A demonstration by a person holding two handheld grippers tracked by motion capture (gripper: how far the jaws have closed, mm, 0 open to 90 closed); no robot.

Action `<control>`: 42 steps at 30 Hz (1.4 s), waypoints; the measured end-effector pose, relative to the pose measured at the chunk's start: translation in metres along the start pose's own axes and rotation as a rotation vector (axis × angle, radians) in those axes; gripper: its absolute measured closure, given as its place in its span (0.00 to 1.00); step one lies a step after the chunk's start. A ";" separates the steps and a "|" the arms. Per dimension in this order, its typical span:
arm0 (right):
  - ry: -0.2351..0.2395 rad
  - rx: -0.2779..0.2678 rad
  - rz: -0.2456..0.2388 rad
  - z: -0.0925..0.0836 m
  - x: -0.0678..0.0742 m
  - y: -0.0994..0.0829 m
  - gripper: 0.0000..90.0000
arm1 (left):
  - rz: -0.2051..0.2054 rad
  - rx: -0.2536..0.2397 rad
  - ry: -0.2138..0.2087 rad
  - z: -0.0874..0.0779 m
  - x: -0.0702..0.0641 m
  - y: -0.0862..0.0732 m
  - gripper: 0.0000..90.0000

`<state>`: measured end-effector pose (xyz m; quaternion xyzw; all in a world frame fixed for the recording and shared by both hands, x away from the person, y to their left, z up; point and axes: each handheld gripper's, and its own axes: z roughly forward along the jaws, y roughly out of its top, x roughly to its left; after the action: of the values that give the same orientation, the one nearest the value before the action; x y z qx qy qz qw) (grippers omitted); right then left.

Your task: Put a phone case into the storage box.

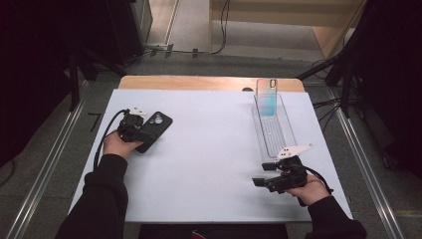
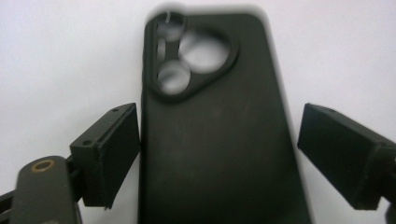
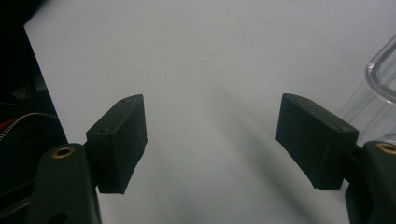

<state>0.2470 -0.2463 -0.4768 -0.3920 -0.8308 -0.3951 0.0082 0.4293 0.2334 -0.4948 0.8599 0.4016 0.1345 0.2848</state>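
A black phone case [image 1: 155, 130] lies back up on the white table [image 1: 209, 164] at the left, camera cutouts at its far end. My left gripper [image 1: 146, 136] straddles its near end. In the left gripper view the case [image 2: 219, 154] lies between the open jaws of the left gripper [image 2: 219, 112]; the left pad sits right at its edge and a thin gap shows at the right pad. My right gripper [image 1: 263, 174] rests low at the table's front right, jaws pointing left. It stands open [image 3: 212, 100] with nothing between its fingers.
A long clear tray [image 1: 274, 133] lies at the right, just beyond the right gripper, its corner [image 3: 380, 84] close to the right jaw. A phone with a blue-pink back [image 1: 266, 97] leans upright in its far end. The table's wooden far edge [image 1: 199, 82] shows.
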 end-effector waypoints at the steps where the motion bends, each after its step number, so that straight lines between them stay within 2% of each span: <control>1: 0.001 -0.001 0.000 0.000 0.000 0.000 0.25 | 0.024 0.001 0.008 0.000 -0.001 -0.001 0.11; 2: 0.002 -0.001 0.000 0.000 0.000 0.000 0.25 | 0.035 0.007 0.012 0.000 -0.002 -0.001 0.11; 14: 0.001 0.003 -0.007 0.000 0.000 0.000 0.25 | 0.016 -0.022 0.025 0.001 -0.003 -0.004 0.11; 18: 0.000 0.004 -0.007 0.001 0.000 0.000 0.25 | 0.004 -0.027 0.035 0.001 -0.004 -0.004 0.13; 33: 0.001 0.004 -0.009 0.001 0.000 0.000 0.25 | 0.001 -0.010 0.029 -0.001 -0.002 -0.001 0.17; 42: 0.003 -0.007 -0.008 0.000 0.000 0.000 0.25 | -0.060 -0.033 -0.040 -0.013 -0.001 0.006 0.17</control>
<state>0.2474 -0.2461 -0.4766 -0.3882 -0.8310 -0.3984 0.0068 0.4265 0.2343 -0.4805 0.8452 0.4191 0.1155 0.3109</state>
